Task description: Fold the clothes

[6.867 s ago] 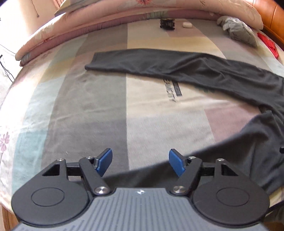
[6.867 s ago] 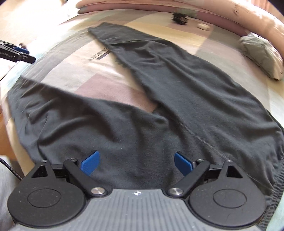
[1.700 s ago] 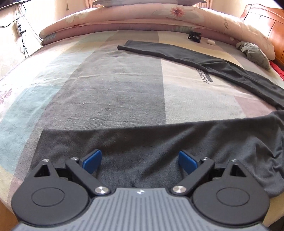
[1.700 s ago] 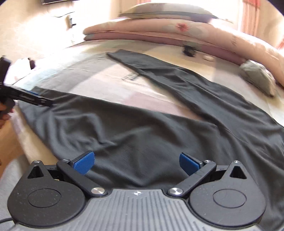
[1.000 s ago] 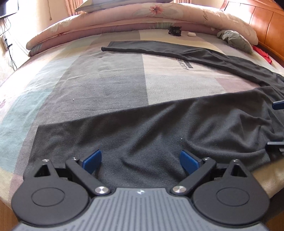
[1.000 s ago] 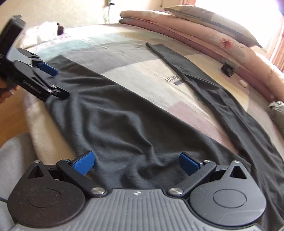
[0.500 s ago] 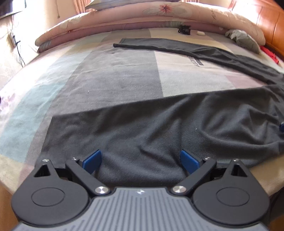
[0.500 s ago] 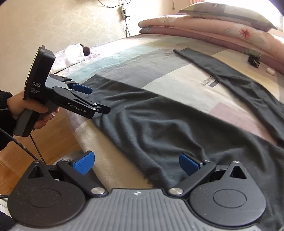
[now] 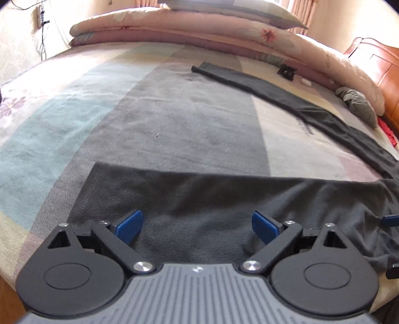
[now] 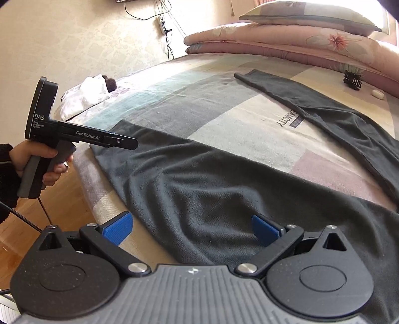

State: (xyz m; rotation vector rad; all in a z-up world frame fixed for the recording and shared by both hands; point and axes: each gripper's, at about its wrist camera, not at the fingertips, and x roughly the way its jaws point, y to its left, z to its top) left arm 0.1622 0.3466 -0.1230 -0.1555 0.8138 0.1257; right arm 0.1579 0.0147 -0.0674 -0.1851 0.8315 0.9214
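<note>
While the dark trousers (image 10: pixel 224 189) lie spread on the bed (image 9: pixel 174 119), legs splayed and unfolded, both the left gripper (image 9: pixel 197 225) and right gripper (image 10: pixel 192 229) hover with jaws apart, so folding has hardly begun.

**Background stuff on and around the bed**

Patchwork bedspread (image 9: pixel 189 129) in grey, teal, cream and pink blocks. Rolled pink floral quilt (image 10: pixel 286 42) along the far edge, 1 pillow (image 10: pixel 309 15) on top. Black hair claw (image 10: pixel 352 80) beside a small white object (image 10: pixel 377 93). Crumpled grey cloth (image 9: pixel 359 106) near the wooden headboard (image 9: pixel 381 64).
</note>
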